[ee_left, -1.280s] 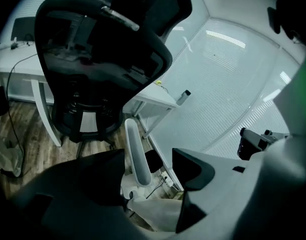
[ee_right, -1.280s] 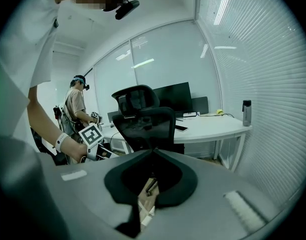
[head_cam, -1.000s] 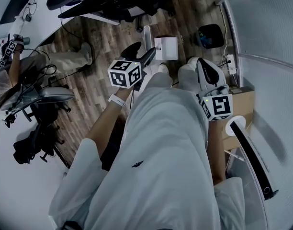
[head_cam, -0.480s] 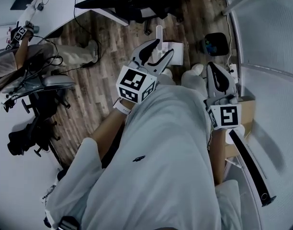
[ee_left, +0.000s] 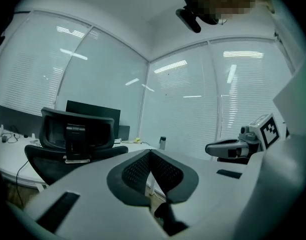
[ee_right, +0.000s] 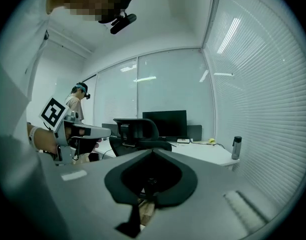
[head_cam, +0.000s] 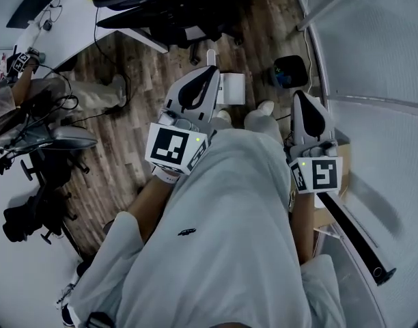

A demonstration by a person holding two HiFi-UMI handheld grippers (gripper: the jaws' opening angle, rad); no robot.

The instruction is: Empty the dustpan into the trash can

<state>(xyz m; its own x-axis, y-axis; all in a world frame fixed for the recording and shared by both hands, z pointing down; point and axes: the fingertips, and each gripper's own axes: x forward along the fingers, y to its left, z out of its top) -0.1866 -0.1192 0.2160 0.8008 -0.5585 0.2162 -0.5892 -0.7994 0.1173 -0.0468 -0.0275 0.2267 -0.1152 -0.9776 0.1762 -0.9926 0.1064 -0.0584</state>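
Note:
A white dustpan [head_cam: 232, 87] stands on the wooden floor with its handle [head_cam: 210, 55] upright, just beyond the person's shoes. To its right sits a small black trash can [head_cam: 289, 70] with something bluish inside. My left gripper [head_cam: 212, 72] is raised above the dustpan, its jaws shut with nothing between them; in the left gripper view [ee_left: 150, 151] the pads meet. My right gripper [head_cam: 301, 96] is raised beside it, above the floor left of the glass wall. It is also shut and empty [ee_right: 153, 150]. Both point nearly level.
A black office chair [head_cam: 175, 9] and a white desk [head_cam: 72, 12] lie ahead. Another person [head_cam: 18, 94] sits at the left near a grey chair [head_cam: 59, 139]. A cardboard box [head_cam: 332, 214] and a long black bar [head_cam: 356, 234] stand by the glass wall on the right.
Both grippers have risen toward the head camera. The left jaws, open wide near the dustpan handle before, are now shut and empty. The right stays shut.

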